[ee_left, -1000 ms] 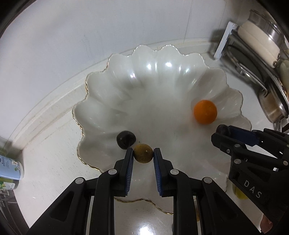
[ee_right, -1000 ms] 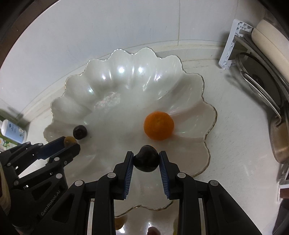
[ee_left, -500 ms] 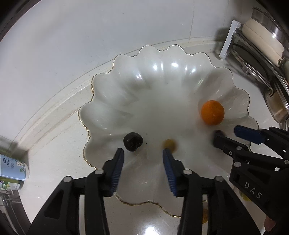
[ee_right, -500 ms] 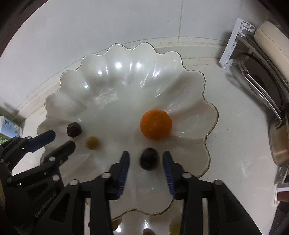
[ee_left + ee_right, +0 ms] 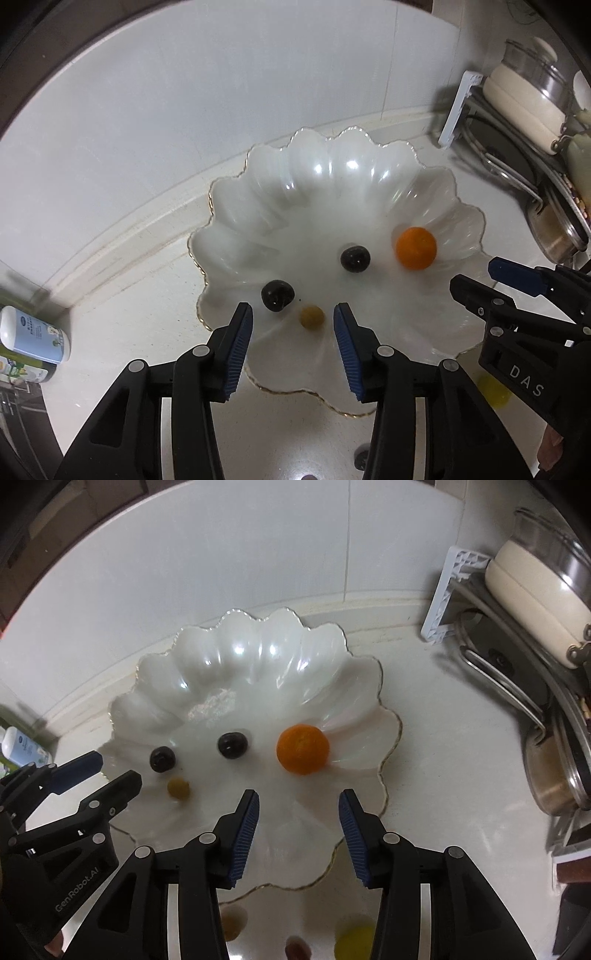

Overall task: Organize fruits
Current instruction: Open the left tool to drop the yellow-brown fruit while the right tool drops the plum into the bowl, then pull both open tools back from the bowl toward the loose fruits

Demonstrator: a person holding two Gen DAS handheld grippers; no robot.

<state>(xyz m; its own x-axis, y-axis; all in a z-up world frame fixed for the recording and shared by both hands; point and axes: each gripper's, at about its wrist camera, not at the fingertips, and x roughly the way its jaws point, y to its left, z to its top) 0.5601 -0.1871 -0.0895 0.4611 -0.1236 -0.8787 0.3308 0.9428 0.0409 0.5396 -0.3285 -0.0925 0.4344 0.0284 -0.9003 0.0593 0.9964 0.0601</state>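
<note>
1. i had my left gripper [image 5: 293,319] parted, empty, above the scalloped dish [image 5: 369,177].
2. my right gripper [image 5: 298,806] was parted, empty too.
3. the orange [image 5: 303,748], two dark fruits [image 5: 232,745] and an olive-brown fruit [image 5: 312,316] lay apart in the dish.

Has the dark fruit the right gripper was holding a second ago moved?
Yes. The dark fruit left the right gripper and now lies farther into the white bowl, left of the orange.

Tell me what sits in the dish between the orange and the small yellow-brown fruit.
One dark round fruit lies between the orange and the yellow-brown fruit, on the white dish; the right wrist view shows it best.
</note>
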